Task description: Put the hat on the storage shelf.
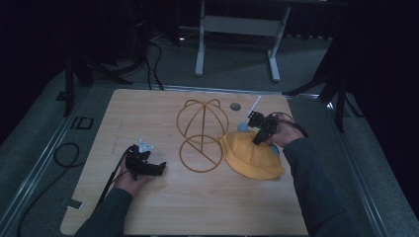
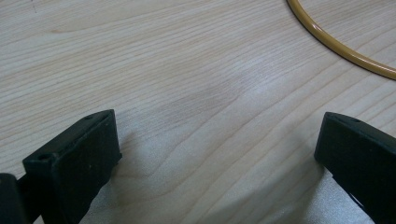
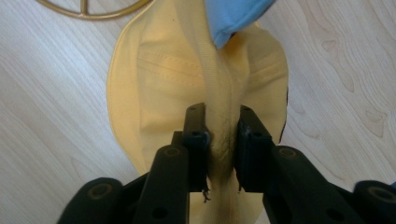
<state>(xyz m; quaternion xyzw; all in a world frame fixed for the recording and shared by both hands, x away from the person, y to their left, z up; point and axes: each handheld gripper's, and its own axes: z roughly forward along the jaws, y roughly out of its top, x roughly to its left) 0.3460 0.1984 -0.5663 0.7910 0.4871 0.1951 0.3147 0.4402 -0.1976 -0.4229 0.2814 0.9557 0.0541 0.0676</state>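
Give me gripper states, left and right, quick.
Left gripper: open, empty, jaws apart over bare wooden table.
Right gripper: closed on a fold of the yellow hat.

The table (image 1: 163, 202) has a light wooden top with rounded corners and visible grain. Near its middle stands a yellow wire frame (image 1: 201, 134), with a flat ring that lies on the wood and a dome of bent wires above it. Just beside the frame, on its right, a yellow hat (image 1: 249, 157) lies on the table, with some blue cloth (image 3: 231, 14) at its edge. Near the far edge is a small grey round disc (image 1: 235, 106).
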